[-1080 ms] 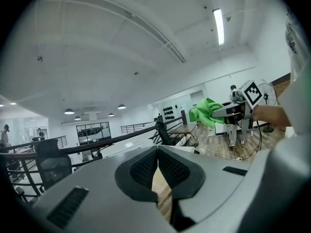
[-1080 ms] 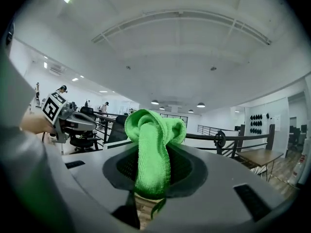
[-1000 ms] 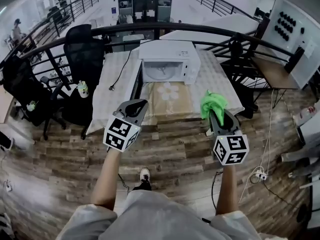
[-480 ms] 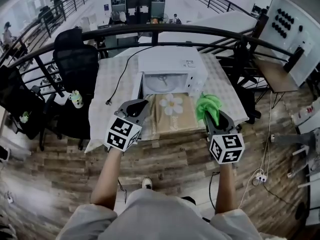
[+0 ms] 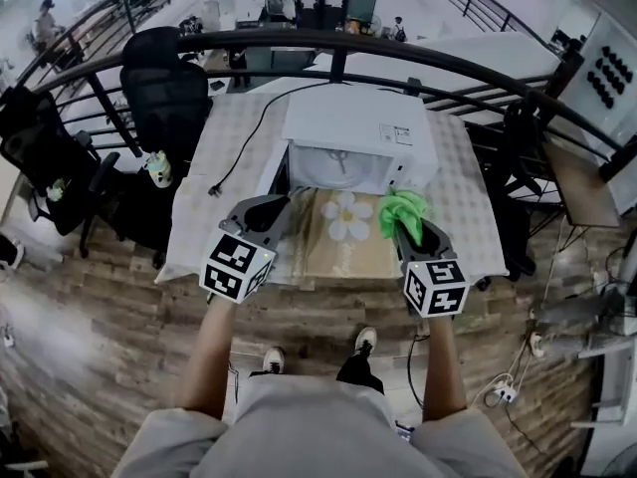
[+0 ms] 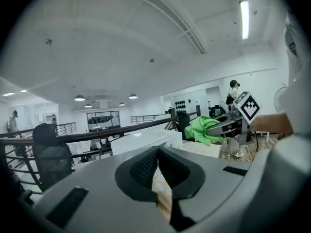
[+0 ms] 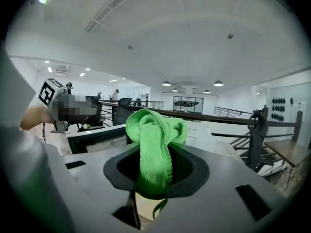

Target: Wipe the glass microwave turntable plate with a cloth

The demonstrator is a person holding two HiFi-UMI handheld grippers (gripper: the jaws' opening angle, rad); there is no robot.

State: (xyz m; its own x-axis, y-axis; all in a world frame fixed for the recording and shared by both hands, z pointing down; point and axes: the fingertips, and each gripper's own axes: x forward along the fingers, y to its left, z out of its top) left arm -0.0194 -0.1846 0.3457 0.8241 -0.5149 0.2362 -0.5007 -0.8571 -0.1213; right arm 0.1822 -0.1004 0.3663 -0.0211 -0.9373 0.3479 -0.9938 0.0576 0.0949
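Observation:
The white microwave [image 5: 360, 132] stands on the checked table [image 5: 234, 157] with its door [image 5: 278, 173] swung open to the left. The glass turntable plate [image 5: 336, 168] shows faintly inside the cavity. My right gripper [image 5: 402, 221] is shut on a bunched green cloth [image 5: 400, 210] and hangs over the table's front right, short of the microwave. The cloth [image 7: 155, 140] bulges up out of the jaws. My left gripper [image 5: 271, 210] is shut on nothing, over the front left near the open door. Its jaws meet in the left gripper view.
A tan mat with a white flower [image 5: 348, 217] lies before the microwave. Its power cord [image 5: 244, 147] trails left across the table. A black railing [image 5: 338, 53] runs behind the table, black office chairs [image 5: 164, 103] stand to the left, and wood floor lies below.
The person has stepped up to the table. Both grippers have moved forward from over the floor to over the table's front edge, the cloth still held.

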